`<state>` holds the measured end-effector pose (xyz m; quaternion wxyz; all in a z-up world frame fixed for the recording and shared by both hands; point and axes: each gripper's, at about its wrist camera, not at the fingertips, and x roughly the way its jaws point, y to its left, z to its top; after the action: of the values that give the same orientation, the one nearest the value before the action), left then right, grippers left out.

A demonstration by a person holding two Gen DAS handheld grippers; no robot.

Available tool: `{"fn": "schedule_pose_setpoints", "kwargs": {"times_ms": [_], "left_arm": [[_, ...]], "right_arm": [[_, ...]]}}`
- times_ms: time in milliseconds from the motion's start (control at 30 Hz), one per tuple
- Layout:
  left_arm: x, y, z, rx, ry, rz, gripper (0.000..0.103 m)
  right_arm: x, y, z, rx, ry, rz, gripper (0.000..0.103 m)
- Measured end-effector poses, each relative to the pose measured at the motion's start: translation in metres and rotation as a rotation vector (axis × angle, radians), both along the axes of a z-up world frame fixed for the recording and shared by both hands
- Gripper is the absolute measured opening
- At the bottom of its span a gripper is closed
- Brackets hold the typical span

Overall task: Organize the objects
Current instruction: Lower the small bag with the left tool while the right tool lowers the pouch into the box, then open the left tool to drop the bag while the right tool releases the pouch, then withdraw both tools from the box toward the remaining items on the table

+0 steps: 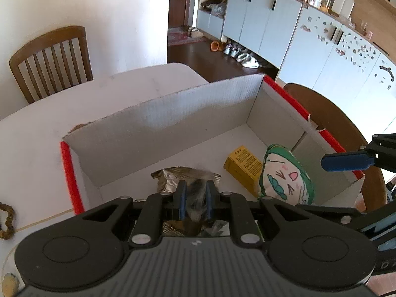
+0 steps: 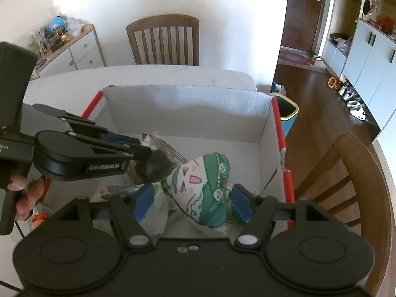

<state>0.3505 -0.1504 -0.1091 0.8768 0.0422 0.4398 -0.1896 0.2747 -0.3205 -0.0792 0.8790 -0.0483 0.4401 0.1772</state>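
Over the box (image 1: pixel 173 113): left tool (image 1: pixel 195 198) clamps a foil packet (image 1: pixel 168 178); right tool (image 2: pixel 193 203) gapes around the pillow (image 2: pixel 205 188).

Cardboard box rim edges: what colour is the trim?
Red trim runs along the side edges of the white corrugated cardboard box; clearest in the left wrist view.

Crinkled gold-and-clear foil packet (image 1: pixel 188 180) sits pinched between the left jaws, its far end poking out beyond the tips over the open white cardboard box with red edges (image 1: pixel 173 113). Green-and-white plush cushion with a drawn cat face (image 2: pixel 205 188) stands tilted between the spread right jaws. Yellow printed carton (image 1: pixel 243 167) lies flat on the box floor, just right of the left jaws.
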Motion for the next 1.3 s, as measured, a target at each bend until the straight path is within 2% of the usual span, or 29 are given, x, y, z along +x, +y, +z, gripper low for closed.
{"fn": "schedule_pose_setpoints", "kwargs": {"times_ms": [333, 733, 800, 933, 1100, 1167, 1300], "left_arm": [[-0.024, 0.019, 0.025, -0.029, -0.06, 0.008, 0.015], [-0.058, 0.076, 0.055, -0.12, -0.095, 0.027, 0.017], [-0.066, 0.088, 0.06, -0.128, -0.108, 0.029, 0.026], [-0.084, 0.114, 0.068, -0.136, -0.148, 0.04, 0.056], [-0.1, 0.148, 0.073, -0.13, -0.162, 0.048, 0.062], [-0.106, 0.162, 0.074, -0.128, -0.167, 0.065, 0.07], [-0.116, 0.191, 0.073, -0.122, -0.178, 0.091, 0.077]], "right_arm": [[-0.021, 0.001, 0.022, 0.03, -0.041, -0.033, 0.078], [-0.055, 0.027, 0.053, 0.073, -0.112, -0.054, 0.086], [-0.062, 0.034, 0.057, 0.086, -0.116, -0.057, 0.087], [-0.077, 0.05, 0.063, 0.101, -0.13, -0.059, 0.088], [-0.094, 0.077, 0.064, 0.12, -0.136, -0.05, 0.088], [-0.1, 0.089, 0.063, 0.126, -0.132, -0.042, 0.088], [-0.112, 0.114, 0.057, 0.136, -0.119, -0.019, 0.089]]}}
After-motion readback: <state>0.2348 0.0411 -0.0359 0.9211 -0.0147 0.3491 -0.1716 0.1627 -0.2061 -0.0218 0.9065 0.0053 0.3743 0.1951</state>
